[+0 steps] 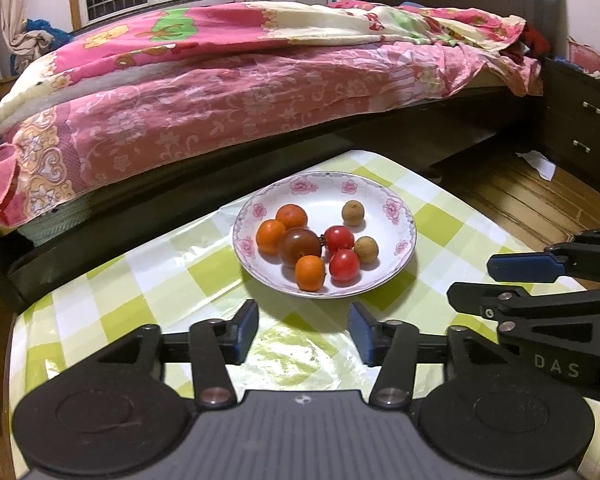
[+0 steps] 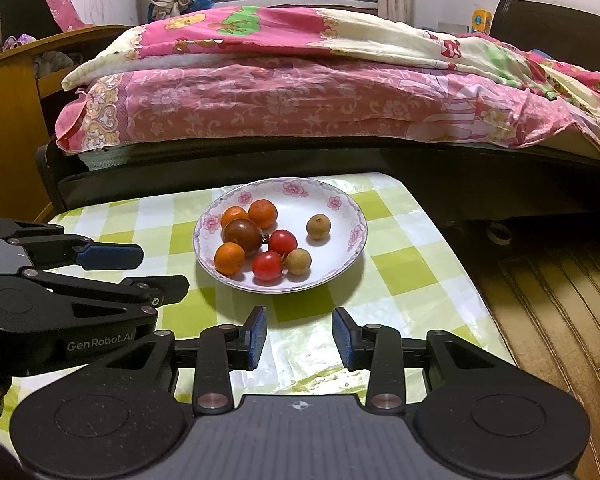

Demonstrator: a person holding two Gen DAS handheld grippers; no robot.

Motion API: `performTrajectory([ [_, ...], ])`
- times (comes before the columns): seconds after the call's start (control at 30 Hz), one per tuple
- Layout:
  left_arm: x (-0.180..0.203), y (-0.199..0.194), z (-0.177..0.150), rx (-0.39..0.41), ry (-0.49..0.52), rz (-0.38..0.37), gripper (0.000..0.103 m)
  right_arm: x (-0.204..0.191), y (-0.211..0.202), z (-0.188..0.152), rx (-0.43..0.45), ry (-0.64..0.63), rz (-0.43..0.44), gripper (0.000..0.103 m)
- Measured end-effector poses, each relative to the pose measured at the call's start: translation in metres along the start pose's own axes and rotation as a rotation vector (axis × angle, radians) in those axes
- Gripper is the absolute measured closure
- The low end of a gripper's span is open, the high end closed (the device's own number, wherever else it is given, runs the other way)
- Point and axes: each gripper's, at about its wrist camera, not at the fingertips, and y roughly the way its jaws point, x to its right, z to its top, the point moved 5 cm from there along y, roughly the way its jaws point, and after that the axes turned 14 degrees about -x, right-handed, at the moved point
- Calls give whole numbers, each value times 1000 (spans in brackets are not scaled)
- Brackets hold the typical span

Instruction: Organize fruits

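A white plate with a pink flower rim (image 1: pixel 396 208) (image 2: pixel 340 204) sits on the checked table. It holds three small oranges (image 1: pixel 270 236) (image 2: pixel 230 258), a large dark tomato (image 1: pixel 300 246) (image 2: pixel 243 235), two red cherry tomatoes (image 1: pixel 344 265) (image 2: pixel 267 266) and two brown longans (image 1: pixel 353 212) (image 2: pixel 318 227). My left gripper (image 1: pixel 303 332) is open and empty, just short of the plate's near rim; it also shows in the right wrist view (image 2: pixel 148 270). My right gripper (image 2: pixel 300 336) is open and empty, also just short of the plate, and shows in the left wrist view (image 1: pixel 500 280).
The table has a green and white checked cloth (image 1: pixel 180 264) (image 2: pixel 400 272). A bed with pink bedding (image 1: pixel 220 92) (image 2: pixel 300 92) stands right behind the table. A dark nightstand (image 1: pixel 580 120) and wooden floor (image 2: pixel 548 304) lie to the right. A wooden cabinet (image 2: pixel 8 120) is at the left.
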Motion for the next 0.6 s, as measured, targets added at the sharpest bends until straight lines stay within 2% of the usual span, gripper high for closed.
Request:
performTrajectory([
  [0.23, -3, -7, -2, 17, -30, 36, 24, 0, -7, -3, 15, 11, -2, 70],
  [0.3, -4, -10, -3, 25, -33, 55, 17, 0, -9, -4, 17, 13, -2, 70],
  [0.6, -9, -19, -11, 45, -80, 109, 0, 0, -18, -8, 32, 23, -1, 69],
])
